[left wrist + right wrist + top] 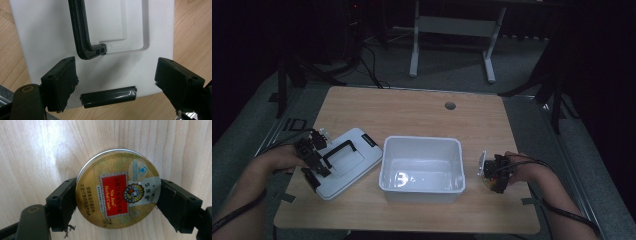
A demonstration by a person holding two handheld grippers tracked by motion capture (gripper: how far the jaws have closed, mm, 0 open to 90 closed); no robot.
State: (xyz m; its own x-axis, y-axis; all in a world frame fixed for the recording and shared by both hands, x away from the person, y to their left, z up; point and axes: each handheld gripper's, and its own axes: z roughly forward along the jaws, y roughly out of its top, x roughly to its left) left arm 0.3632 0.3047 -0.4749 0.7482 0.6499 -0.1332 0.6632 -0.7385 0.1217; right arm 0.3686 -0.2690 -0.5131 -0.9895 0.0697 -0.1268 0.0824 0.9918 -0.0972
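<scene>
Pretty dim room, mostly black around the edges. Light wood desk [422, 115] with a cable hole [450, 106] near the back. Grey floor [452, 65] behind it, a white-legged table frame [452, 25], dark stands and cables [369, 65] on the floor.

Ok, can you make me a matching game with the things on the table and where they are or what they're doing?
Things:
1. white bin
2. white lid
3. candy tin
4. left hand-held gripper

Places or states:
A. between the jaws of the right hand-held gripper
B. open, jaws above the lid's edge
C. middle of the table, with nothing in it
D. flat on the table, left of the bin, black handle up

Pairs: 1-C, 2-D, 3-A, 4-B
</scene>
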